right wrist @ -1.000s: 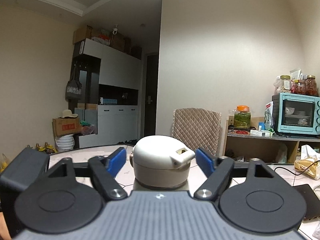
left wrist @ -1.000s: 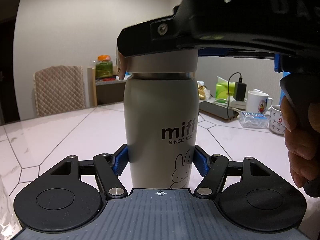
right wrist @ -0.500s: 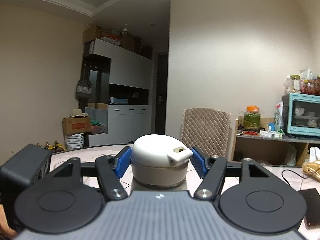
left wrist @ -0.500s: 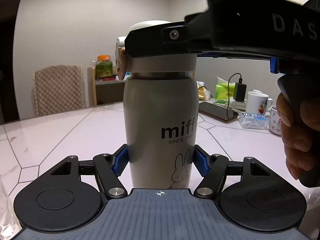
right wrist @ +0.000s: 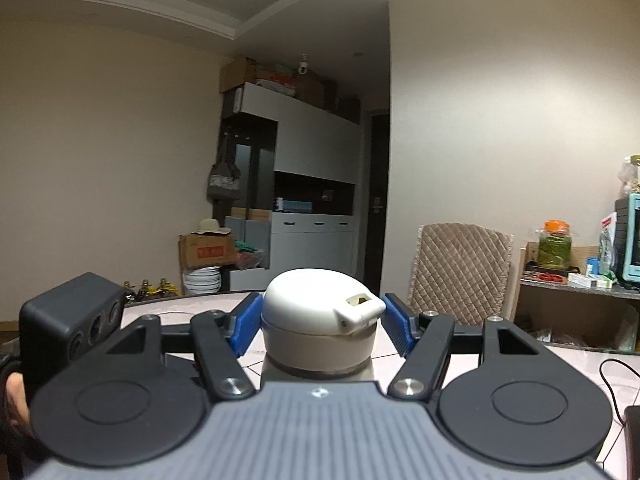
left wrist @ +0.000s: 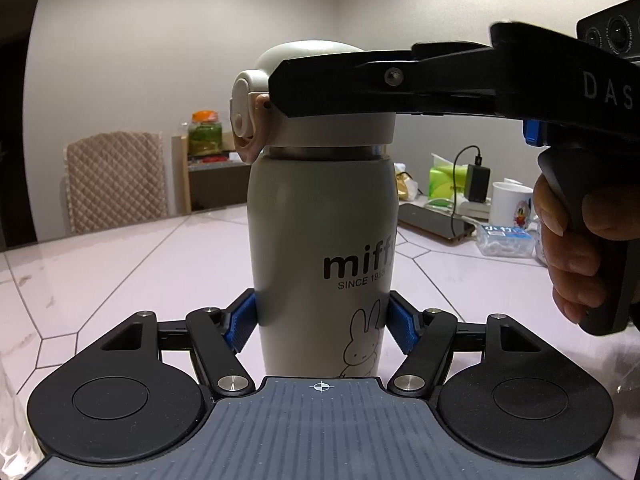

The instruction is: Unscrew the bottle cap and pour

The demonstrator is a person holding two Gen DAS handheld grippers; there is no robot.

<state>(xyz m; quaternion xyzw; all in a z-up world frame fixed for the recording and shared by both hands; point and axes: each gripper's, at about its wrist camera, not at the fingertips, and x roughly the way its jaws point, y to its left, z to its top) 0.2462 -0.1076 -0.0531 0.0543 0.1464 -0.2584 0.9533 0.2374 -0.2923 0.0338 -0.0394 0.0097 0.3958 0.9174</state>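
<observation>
Currently the bottle stands upright on the counter, clamped low by the left hand-held gripper. The right hand-held gripper grips the cap, dead ahead at 12 o'clock.

Black tongs with blue ribbed pads, silver pivot screws, round black discs, grey ridged base
</observation>
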